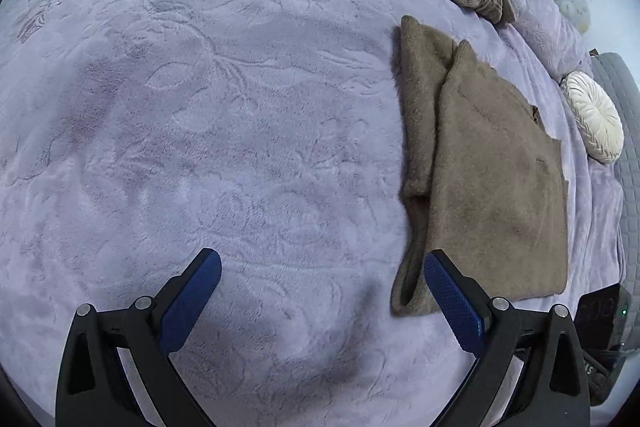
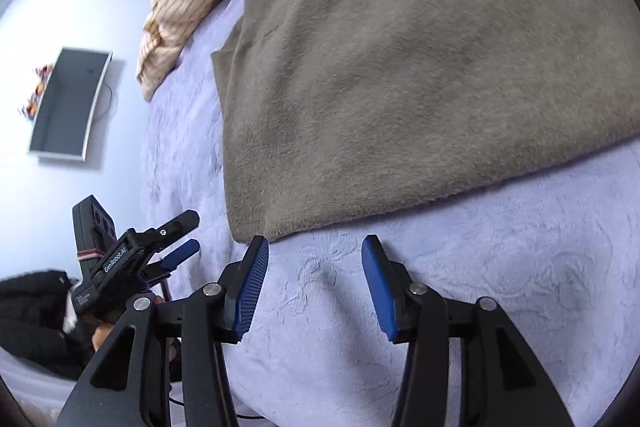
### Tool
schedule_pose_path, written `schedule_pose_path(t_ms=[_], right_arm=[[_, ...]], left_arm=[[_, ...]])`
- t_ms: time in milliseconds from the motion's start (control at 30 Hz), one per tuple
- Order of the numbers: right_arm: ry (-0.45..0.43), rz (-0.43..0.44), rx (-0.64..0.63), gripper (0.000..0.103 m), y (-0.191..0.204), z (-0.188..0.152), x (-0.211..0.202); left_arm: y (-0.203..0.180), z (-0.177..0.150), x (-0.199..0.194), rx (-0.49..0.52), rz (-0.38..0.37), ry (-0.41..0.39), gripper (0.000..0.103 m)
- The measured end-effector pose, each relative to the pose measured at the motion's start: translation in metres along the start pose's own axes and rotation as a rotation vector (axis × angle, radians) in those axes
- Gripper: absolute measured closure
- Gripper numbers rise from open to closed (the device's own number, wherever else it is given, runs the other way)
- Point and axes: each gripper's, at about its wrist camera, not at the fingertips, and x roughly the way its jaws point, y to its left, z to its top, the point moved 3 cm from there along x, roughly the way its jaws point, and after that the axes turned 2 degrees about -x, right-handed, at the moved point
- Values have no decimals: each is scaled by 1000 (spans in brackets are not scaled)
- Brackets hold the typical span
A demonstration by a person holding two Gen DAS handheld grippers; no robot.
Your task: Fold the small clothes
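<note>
- While the folded brown garment (image 1: 492,179) lies flat near the bed's (image 1: 200,107) right edge, nothing grips it.
- Left gripper (image 1: 322,269): jaws wide apart, empty.
- Right gripper (image 2: 316,251): jaws apart, empty, just beside the garment's hem.

Fuzzy taupe sweater (image 1: 492,183), folded flat, sleeve tucked alongside, lying on lilac bedspread (image 1: 208,131).

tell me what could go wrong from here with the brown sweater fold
1. The brown sweater is thick and fuzzy; open right tongs near its hem might pinch only the top layer, so the fold could come apart.
2. The folded sleeve lies loose along one side; lifting may drag it out.
3. The plush purple blanket could get nipped by the left tongs, open just above it.
</note>
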Motion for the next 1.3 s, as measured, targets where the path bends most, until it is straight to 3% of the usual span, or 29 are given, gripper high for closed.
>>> schedule_pose_path(t_ms=[267,433,633,867,900,933,967,1033,1167,1300], right_arm=[[-3,34,81,50,-6,-7,15],[-33,71,124,50,-15,0,13],[-87,183,246,49,-28,11,18],[-107,250,304,49,-26,25,31],[-100,263,316,51,-27,24,30],[-92,278,326,61,-29,25,30],[-78,291,333,78,-28,27,31],[-80,299,327,93,-27,30,25],[-109,414,314,93,-17,44,3],[-127,460,253,93,-2,58,-16]], left_arm=[[-38,4,14,-4,-76,15,2],[-39,9,17,-41,-137,20,2],[-42,19,31,-72,-209,66,2],[-62,29,39,-53,-363,114,2],[-65,30,41,-52,-377,124,2],[-69,31,44,-53,-388,133,2],[-72,33,47,-51,-399,142,2],[-78,37,54,-44,-421,160,2],[-86,50,64,-43,-469,184,2],[-94,68,75,-68,-559,221,2]])
